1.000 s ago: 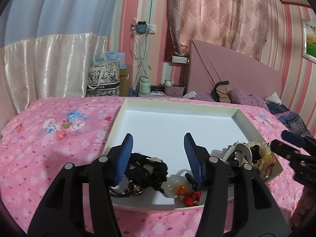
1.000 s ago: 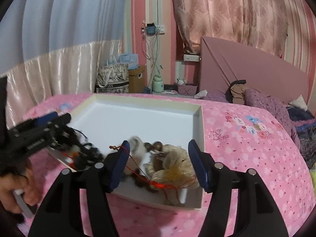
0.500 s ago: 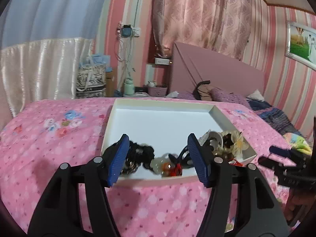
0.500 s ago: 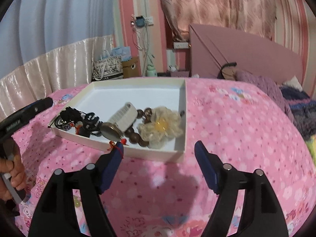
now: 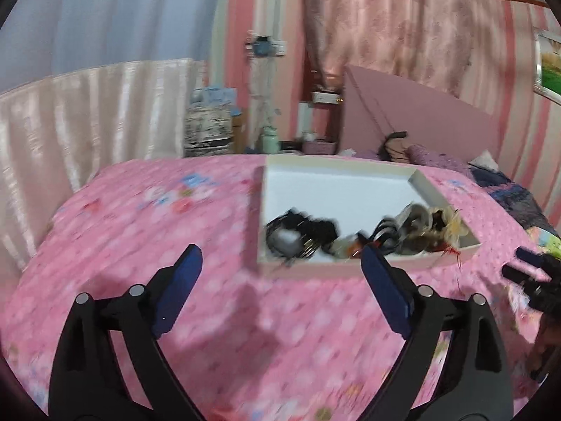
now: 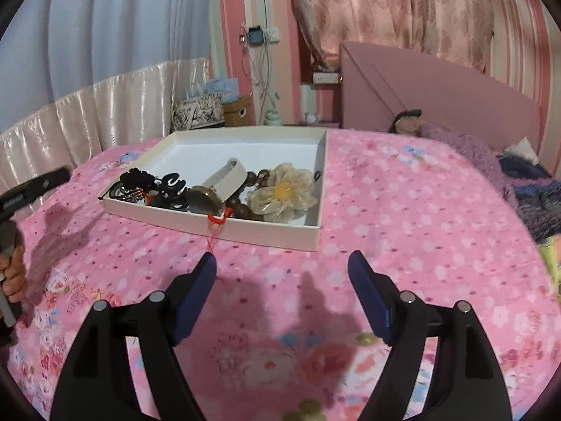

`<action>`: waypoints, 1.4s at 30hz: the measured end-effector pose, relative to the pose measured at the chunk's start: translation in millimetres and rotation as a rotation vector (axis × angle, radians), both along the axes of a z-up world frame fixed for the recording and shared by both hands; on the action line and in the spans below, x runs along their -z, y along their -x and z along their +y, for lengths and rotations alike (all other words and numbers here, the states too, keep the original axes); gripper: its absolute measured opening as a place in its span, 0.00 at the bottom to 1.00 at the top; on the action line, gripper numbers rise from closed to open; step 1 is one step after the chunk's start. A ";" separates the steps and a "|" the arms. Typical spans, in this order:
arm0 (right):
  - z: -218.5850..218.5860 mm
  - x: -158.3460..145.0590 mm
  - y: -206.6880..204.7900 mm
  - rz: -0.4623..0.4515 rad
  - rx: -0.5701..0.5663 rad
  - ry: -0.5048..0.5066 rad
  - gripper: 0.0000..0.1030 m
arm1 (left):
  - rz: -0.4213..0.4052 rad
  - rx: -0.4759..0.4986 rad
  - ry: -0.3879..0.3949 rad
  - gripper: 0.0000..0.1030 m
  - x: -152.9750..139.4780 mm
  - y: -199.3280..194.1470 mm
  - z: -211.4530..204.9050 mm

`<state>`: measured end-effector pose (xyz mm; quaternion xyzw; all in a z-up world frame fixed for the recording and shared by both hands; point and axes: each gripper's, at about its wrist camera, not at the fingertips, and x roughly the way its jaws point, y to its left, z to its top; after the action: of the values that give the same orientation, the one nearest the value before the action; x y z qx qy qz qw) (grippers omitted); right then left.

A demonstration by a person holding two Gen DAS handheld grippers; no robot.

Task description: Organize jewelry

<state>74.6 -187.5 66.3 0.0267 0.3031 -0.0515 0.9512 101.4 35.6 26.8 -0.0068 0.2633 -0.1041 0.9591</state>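
We see the white tray (image 6: pixel 273 235) lying on the pink floral bedspread (image 6: pixel 403 217), with the jewelry heaped along its near edge. From the right wrist view the tray sits at twelve o'clock from the right gripper (image 6: pixel 282 268), well short of its tips. Inside, a cream fabric flower (image 6: pixel 285 193) lies near the tray's right wall, a white cuff bangle (image 6: pixel 229 175) and dark brown beads (image 6: pixel 245 207) just at its nine o'clock, and black hair clips (image 6: pixel 154 182) farther left. A red cord (image 6: pixel 215 228) hangs over the near wall onto the bedspread. Both grippers' jaws are opening, with only bedspread between them. From the left gripper (image 5: pixel 280 263) the tray stands at about one o'clock (this view is blurred). The person's hand (image 6: pixel 12 270) holds the left gripper's handle
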 end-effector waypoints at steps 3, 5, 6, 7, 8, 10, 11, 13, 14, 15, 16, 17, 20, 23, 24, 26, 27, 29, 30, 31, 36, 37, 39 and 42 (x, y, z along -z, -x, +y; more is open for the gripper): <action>4.7 -7.2 2.2 -0.034 0.000 0.011 0.80 | -0.046 -0.002 0.007 0.96 0.4 25.6 11.5; 5.8 -9.1 -5.2 -0.020 0.006 0.007 0.80 | -0.067 -0.004 -0.003 0.96 2.5 36.1 13.6; 6.7 -10.2 -6.3 -0.018 0.006 0.003 0.80 | -0.061 -0.002 -0.005 0.96 4.5 39.9 13.1; 8.4 -11.9 -6.0 -0.022 0.007 0.002 0.80 | -0.059 0.000 -0.004 0.96 4.1 42.3 13.6; 11.4 -13.7 -3.5 -0.029 0.004 0.006 0.80 | -0.062 0.007 -0.006 0.96 5.7 47.3 12.2; 20.1 -14.6 9.8 -0.042 -0.013 0.003 0.80 | -0.065 0.012 -0.018 0.97 8.4 54.9 9.4; 24.6 -12.9 21.8 -0.052 -0.026 -0.014 0.80 | -0.061 0.019 -0.033 0.97 10.0 60.1 7.3; 31.3 -9.2 40.6 -0.068 -0.029 -0.014 0.88 | -0.074 0.016 -0.054 0.97 10.5 71.7 5.2; 35.0 -6.7 53.9 -0.087 -0.021 -0.004 0.91 | -0.085 0.016 -0.066 0.97 10.5 79.3 4.8; 36.5 -5.7 60.5 -0.096 -0.019 0.002 0.95 | -0.095 0.011 -0.077 0.97 10.5 85.4 4.2; 38.6 -3.9 68.0 -0.103 -0.010 0.019 0.96 | -0.103 0.003 -0.088 0.97 10.6 90.3 3.7; 39.8 -2.7 72.6 -0.110 0.002 0.033 0.97 | -0.107 -0.014 -0.097 0.97 9.9 94.6 3.0; 37.7 1.1 74.2 -0.115 0.013 0.045 0.98 | -0.106 -0.049 -0.080 0.97 10.3 99.9 1.6; 29.0 1.0 77.3 -0.145 0.043 0.008 0.98 | -0.124 -0.071 -0.087 0.97 12.7 98.5 -6.4; 28.0 1.9 78.1 -0.150 0.046 0.004 0.98 | -0.126 -0.075 -0.090 0.97 14.9 96.7 -10.2; 29.0 2.4 79.0 -0.153 0.056 0.015 0.98 | -0.124 -0.073 -0.099 0.97 20.4 95.2 -15.2; 31.6 2.6 79.8 -0.156 0.052 0.029 0.98 | -0.120 -0.075 -0.108 0.97 21.0 94.3 -16.8; 36.6 3.0 79.4 -0.157 0.042 0.044 0.98 | -0.129 -0.087 -0.089 0.97 20.3 95.7 -13.4; 39.2 3.5 78.0 -0.151 0.038 0.059 0.98 | -0.130 -0.094 -0.085 0.97 20.2 95.3 -12.7; 40.5 3.5 76.7 -0.145 0.038 0.067 0.98 | -0.132 -0.101 -0.080 0.97 20.2 96.0 -11.4; 40.0 4.5 73.9 -0.127 0.064 0.077 0.98 | -0.165 -0.114 -0.098 0.97 18.3 101.6 -13.9; 40.0 4.6 73.8 -0.125 0.067 0.078 0.98 | -0.173 -0.115 -0.103 0.97 18.0 103.0 -14.6; 38.9 5.0 73.5 -0.122 0.065 0.075 0.98 | -0.191 -0.117 -0.103 0.97 17.0 106.7 -14.5; 36.7 4.7 74.4 -0.123 0.073 0.067 0.98 | -0.188 -0.117 -0.104 0.97 16.3 106.1 -14.7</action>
<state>0.1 -150.8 61.6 0.0089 0.2408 -0.0948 0.9659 -4.6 20.9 10.5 0.0372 0.1766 -0.0343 0.9830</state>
